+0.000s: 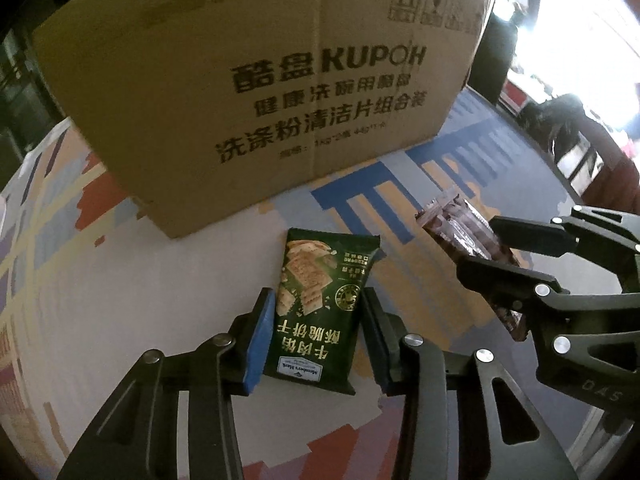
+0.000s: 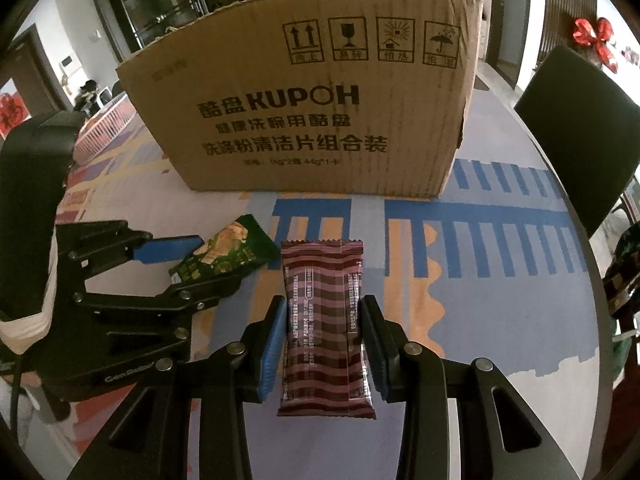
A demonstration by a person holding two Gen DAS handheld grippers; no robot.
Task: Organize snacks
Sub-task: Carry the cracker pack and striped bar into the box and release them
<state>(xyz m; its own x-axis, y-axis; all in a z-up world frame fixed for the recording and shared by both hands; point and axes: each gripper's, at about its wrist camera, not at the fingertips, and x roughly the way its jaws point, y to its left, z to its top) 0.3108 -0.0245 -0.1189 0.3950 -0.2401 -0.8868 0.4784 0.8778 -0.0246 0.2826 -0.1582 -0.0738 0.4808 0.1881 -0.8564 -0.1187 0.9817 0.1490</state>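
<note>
- Left tool [image 1: 318, 334] has its blue-padded fingers [image 1: 262, 340] pressed against both long edges of the green cracker packet [image 1: 320, 304], clamped on it.
- That green packet points straight ahead toward the cardboard box [image 1: 256, 80], its far end near the box's lower edge.
- From the right wrist view the same green cracker packet [image 2: 224, 258] sits tilted between the left tool's fingers, off to the left.
- Right tool [image 2: 325, 340] is clamped on the maroon striped snack bar [image 2: 326, 328], pads snug on both sides of the wrapper.
- The maroon bar runs lengthwise between the fingers, its crimped far end aimed at the cardboard box [image 2: 312, 104].
- In the left wrist view the right tool [image 1: 504, 256] comes in from the right, with the maroon striped snack bar [image 1: 460, 232] between its fingers.
- The two tools are side by side, close but apart, both in front of the box.
- The box stands upright on the table [image 2: 500, 260], which wears a colourful patterned cloth, its printed side facing the cameras.
- A dark chair [image 2: 580, 140] stands at the table's right edge.
</note>
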